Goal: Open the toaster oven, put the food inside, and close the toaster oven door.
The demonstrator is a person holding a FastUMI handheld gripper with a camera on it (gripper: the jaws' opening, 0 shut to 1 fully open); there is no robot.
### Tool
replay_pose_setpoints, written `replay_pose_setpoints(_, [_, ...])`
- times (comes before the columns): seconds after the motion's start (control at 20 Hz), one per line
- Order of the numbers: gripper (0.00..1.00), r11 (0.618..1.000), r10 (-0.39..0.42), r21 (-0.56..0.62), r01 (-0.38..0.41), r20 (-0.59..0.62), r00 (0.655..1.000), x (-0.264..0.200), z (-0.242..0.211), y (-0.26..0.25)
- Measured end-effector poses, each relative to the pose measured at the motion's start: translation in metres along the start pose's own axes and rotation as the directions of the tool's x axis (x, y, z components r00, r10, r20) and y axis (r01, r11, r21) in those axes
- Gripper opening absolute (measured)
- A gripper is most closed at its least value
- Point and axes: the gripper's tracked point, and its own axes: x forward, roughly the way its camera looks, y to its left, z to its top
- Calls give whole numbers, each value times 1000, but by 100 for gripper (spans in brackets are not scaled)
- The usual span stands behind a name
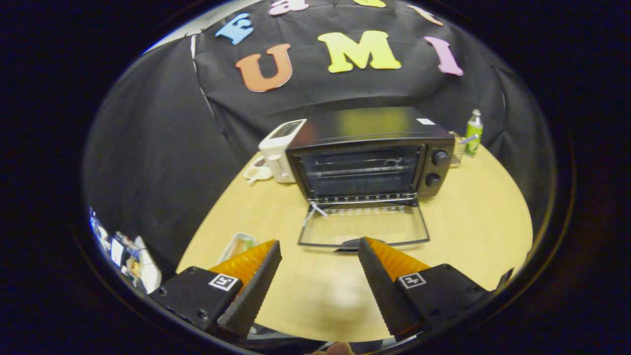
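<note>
A black toaster oven (369, 148) stands on the round wooden table (473, 231), beyond my fingers. Its glass door (364, 228) lies folded down flat toward me, and a wire rack shows inside the cavity. The door's handle sits just ahead of my right finger. My gripper (319, 246) is open, with nothing between its orange-and-black fingers (256, 276). A small tray of food (237, 245) rests on the table to the left, partly hidden behind my left finger.
A white appliance (278, 148) stands against the oven's left side, with a small white dish (257, 172) in front of it. A green bottle (473, 132) stands behind the oven at the right. Some cluttered items (125, 254) lie off the table at the far left.
</note>
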Motion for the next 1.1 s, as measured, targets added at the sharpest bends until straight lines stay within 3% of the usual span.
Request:
replay_pose_setpoints(0.2, [100,979,178,117,-166,-99,979,2,-13,49])
replay_pose_setpoints(0.4, [98,936,298,262,-235,-233,926,38,-47,84])
replay_pose_setpoints(0.8, [82,845,419,489,-217,-353,836,95,-78,117])
replay_pose_setpoints(1.1, [53,833,437,514,-204,-385,813,107,-88,127])
